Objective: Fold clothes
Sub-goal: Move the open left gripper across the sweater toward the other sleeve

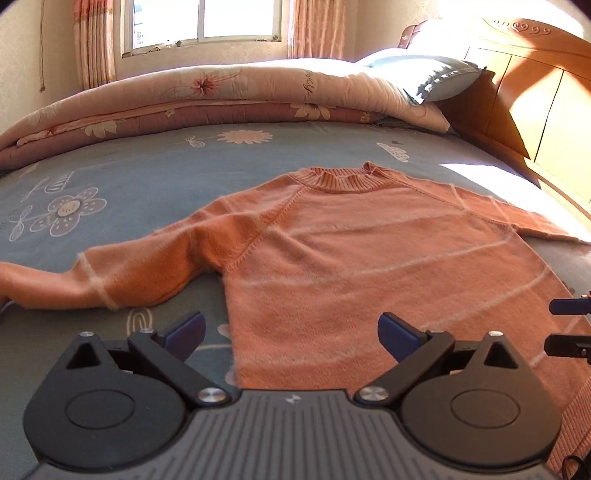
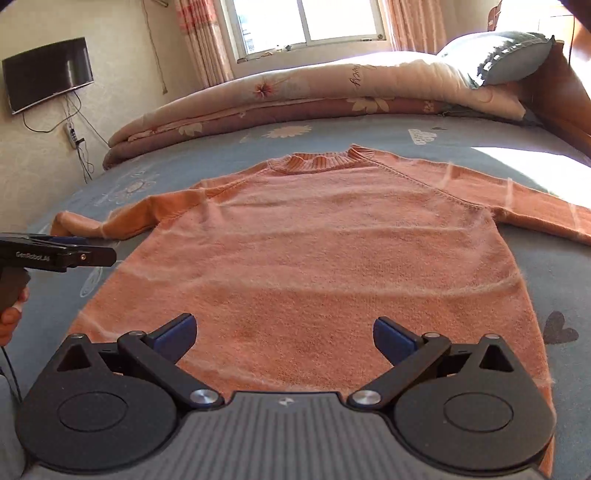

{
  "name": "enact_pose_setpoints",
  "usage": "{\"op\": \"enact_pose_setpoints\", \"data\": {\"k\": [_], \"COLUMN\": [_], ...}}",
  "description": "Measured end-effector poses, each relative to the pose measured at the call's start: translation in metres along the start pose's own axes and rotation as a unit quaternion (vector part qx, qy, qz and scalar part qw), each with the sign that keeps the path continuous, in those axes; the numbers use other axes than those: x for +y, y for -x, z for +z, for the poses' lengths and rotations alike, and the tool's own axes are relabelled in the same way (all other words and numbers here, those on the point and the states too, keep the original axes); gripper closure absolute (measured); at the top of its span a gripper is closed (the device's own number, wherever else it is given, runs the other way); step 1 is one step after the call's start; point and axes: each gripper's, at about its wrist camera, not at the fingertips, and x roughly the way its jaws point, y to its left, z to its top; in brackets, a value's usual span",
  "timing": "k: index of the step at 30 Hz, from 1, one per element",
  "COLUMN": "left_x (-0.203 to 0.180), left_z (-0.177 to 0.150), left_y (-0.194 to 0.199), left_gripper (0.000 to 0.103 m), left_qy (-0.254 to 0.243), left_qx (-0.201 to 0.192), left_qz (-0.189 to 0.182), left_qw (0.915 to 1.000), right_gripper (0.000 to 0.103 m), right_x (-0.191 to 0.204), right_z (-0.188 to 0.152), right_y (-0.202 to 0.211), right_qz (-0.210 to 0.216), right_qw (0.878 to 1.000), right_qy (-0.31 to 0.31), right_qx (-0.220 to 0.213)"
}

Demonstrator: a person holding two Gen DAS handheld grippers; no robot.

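The orange sweater (image 2: 314,258) lies flat on the blue bedsheet (image 1: 147,177), collar toward the folded quilt (image 1: 221,96), both sleeves spread out sideways. The left gripper (image 1: 291,336) hangs over the hem's left edge, jaws wide apart, nothing between them. The right gripper (image 2: 284,338) hovers above the hem, jaws also spread and empty.

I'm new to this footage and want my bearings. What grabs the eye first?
An orange sweater lies spread flat, sleeves out, across the blue flowered bedsheet. Behind it, a folded floral quilt runs along the far side under a sunlit window. Both grippers, left and right, hang open over its hem.
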Motion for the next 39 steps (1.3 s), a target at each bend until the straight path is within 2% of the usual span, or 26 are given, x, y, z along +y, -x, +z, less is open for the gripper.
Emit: {"op": "enact_pose_setpoints", "data": {"k": [2,4,5,6,9,12,16,19,23,30,32,35,39], "left_x": [0.016,0.028,0.034,0.039,0.046,0.054,0.076,0.089,0.104,0.124,0.121,0.114,0.105], "left_z": [0.034,0.066,0.078,0.090,0.107,0.108,0.100,0.092,0.084,0.070,0.070,0.073,0.081], "left_y": [-0.014,-0.036,-0.050,-0.066,-0.113,-0.153,-0.191,-0.202,-0.194,-0.186,-0.185,-0.184,-0.176], "left_gripper": [0.017,0.038,0.061,0.072,0.072,0.072,0.072,0.072,0.071,0.070,0.075,0.092,0.095], "left_qy": [-0.011,-0.026,-0.031,-0.036,-0.067,-0.085,-0.063,-0.051,-0.046,-0.025,-0.020,-0.026,-0.043], "left_qx": [-0.007,0.002,0.014,0.028,0.058,0.082,0.107,0.118,0.114,0.144,0.145,0.145,0.125], "left_qz": [0.018,0.038,0.045,0.051,0.063,0.066,0.047,0.035,0.012,-0.012,-0.010,-0.002,0.028], "left_qw": [0.9998,0.9989,0.9984,0.9977,0.9941,0.9908,0.9912,0.9910,0.9924,0.9892,0.9891,0.9891,0.9908], "right_gripper": [0.000,0.000,0.000,0.000,0.000,0.000,0.000,0.000,0.000,0.000,0.000,0.000,0.000], "right_x": [-0.005,-0.012,-0.015,-0.018,-0.026,-0.033,-0.037,-0.040,-0.044,-0.044,-0.044,-0.044,-0.045], "right_z": [0.015,0.025,0.027,0.027,0.020,0.006,0.003,0.002,0.001,0.001,0.001,0.001,0.001], "right_y": [-0.014,-0.033,-0.043,-0.051,-0.071,-0.071,-0.072,-0.074,-0.074,-0.075,-0.075,-0.074,-0.074], "right_qz": [0.058,0.100,0.115,0.122,0.145,0.165,0.178,0.187,0.195,0.195,0.195,0.195,0.195], "right_qw": [0.998,0.995,0.993,0.991,0.987,0.984,0.982,0.980,0.977,0.977,0.977,0.978,0.977], "right_qy": [-0.012,-0.029,-0.037,-0.045,-0.069,-0.069,-0.069,-0.071,-0.081,-0.081,-0.081,-0.081,-0.081], "right_qx": [-0.002,-0.003,0.000,0.001,0.007,0.004,-0.001,-0.003,-0.006,-0.007,-0.007,-0.007,-0.007]}}
